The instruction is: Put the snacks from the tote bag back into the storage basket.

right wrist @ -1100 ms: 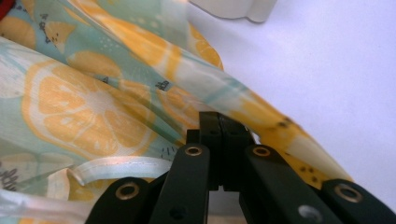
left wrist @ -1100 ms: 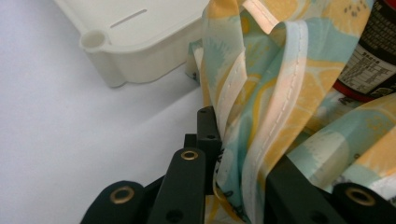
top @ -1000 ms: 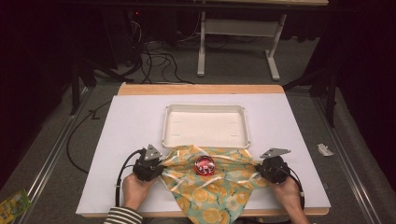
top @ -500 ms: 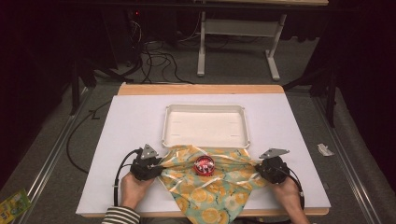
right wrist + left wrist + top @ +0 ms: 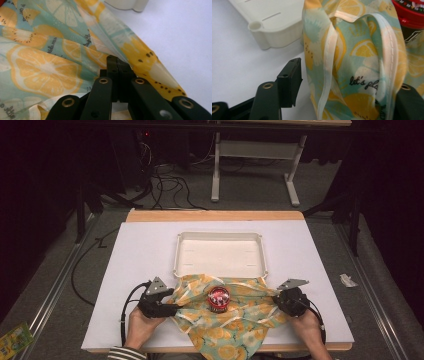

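- Left tongs (image 5: 167,309) stood apart at the left corner of the lemon-print cloth (image 5: 235,325); their jaws had just been opening, and in the left gripper view the cloth's folded hem (image 5: 352,75) hung loose between them, no longer pinched.
- Right tongs (image 5: 117,67) were clamped together on the cloth's right corner, holding it taut off the white table (image 5: 140,255).
- Cloth lay along the near edge of the table, its long axis running from one hand to the other, far edge draped over the rim of the cream tray (image 5: 220,251).
- Red-lidded jar (image 5: 218,299) sat upright on the cloth's middle, about midway between both tongs.
- Against the frames a second back, the left jaws had gone from shut to wide; the right grip, the jar and the tray had not shifted.
- Next grab, I'd judge, falls to the left hand: the freed corner lay right between its jaws.
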The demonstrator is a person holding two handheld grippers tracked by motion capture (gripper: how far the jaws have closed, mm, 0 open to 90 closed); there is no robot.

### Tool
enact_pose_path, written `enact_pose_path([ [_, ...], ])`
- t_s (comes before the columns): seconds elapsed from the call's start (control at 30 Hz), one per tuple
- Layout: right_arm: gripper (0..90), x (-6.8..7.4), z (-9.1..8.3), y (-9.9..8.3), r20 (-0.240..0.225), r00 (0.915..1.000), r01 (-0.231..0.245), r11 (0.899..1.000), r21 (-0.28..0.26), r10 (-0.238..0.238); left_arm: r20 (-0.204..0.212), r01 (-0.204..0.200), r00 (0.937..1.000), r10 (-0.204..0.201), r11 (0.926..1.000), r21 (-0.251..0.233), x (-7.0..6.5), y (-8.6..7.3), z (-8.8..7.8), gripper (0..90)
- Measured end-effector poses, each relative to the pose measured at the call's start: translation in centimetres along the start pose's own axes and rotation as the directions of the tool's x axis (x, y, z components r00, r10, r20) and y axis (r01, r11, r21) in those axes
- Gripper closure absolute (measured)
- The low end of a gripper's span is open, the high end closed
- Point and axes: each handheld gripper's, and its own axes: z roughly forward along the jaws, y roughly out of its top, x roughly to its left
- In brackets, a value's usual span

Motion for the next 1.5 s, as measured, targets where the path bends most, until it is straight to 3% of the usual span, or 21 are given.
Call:
enact_pose_path([
  [0.13,90.0,0.0,0.0,0.0,-0.001,1.0,0.001,1.0,0.002,-0.001,0.01,0.006,0.9999,-0.006,0.9999,-0.008,-0.6,0.4,0.5,32.2],
  [0.2,90.0,0.0,0.0,0.0,-0.001,1.0,0.001,1.0,0.0,-0.001,-0.025,-0.012,0.9996,0.012,0.9998,-0.017,-1.1,0.6,0.5,26.7],
  [0.47,90.0,0.0,0.0,0.0,-0.005,1.0,-0.002,1.0,0.004,0.002,-0.006,-0.015,0.9999,0.015,0.9957,-0.091,-1.6,1.8,-1.0,24.2],
  [0.53,90.0,0.0,0.0,0.0,-0.004,1.0,-0.003,1.0,0.005,0.003,-0.018,-0.027,0.9995,0.025,0.9934,-0.112,-1.8,2.4,-1.2,25.0],
  [0.63,90.0,0.0,0.0,0.0,-0.002,1.0,-0.002,1.0,0.002,0.002,-0.029,-0.038,0.999,0.035,0.9918,-0.122,-2.1,2.9,-1.2,30.9],
  [0.77,90.0,0.0,0.0,0.0,-0.004,1.0,0.002,1.0,0.003,-0.002,-0.054,-0.028,0.9983,0.023,0.9951,-0.095,-2.0,3.0,-0.5,42.8],
  [0.87,90.0,0.0,0.0,0.1,-0.005,1.0,0.006,1.0,0.006,-0.006,-0.051,-0.012,0.9987,0.008,0.9976,-0.068,-1.8,2.8,0.3,64.2],
  [1.0,90.0,-0.1,0.0,0.1,-0.008,0.9999,0.007,1.0,0.006,-0.007,-0.05,0.02,0.9985,-0.022,0.9992,-0.036,-1.0,2.0,0.8,83.5],
  [1.13,90.0,0.0,0.0,0.1,-0.006,0.9998,0.017,1.0,0.012,-0.017,-0.029,0.05,0.9983,-0.05,0.9987,-0.008,-0.5,1.0,1.3,89.2],
  [1.33,90.0,-0.1,-0.1,0.1,-0.016,0.9997,0.016,1.0,0.002,-0.016,-0.036,0.03,0.9989,-0.028,0.9988,0.038,-0.7,0.5,2.3,89.7],
  [1.5,84.0,0.5,-1.0,-0.2,-0.067,0.9974,0.024,0.998,-0.056,-0.028,-0.04,0.017,0.9991,-0.015,0.9991,0.04,-1.0,0.4,2.5,89.7],
])
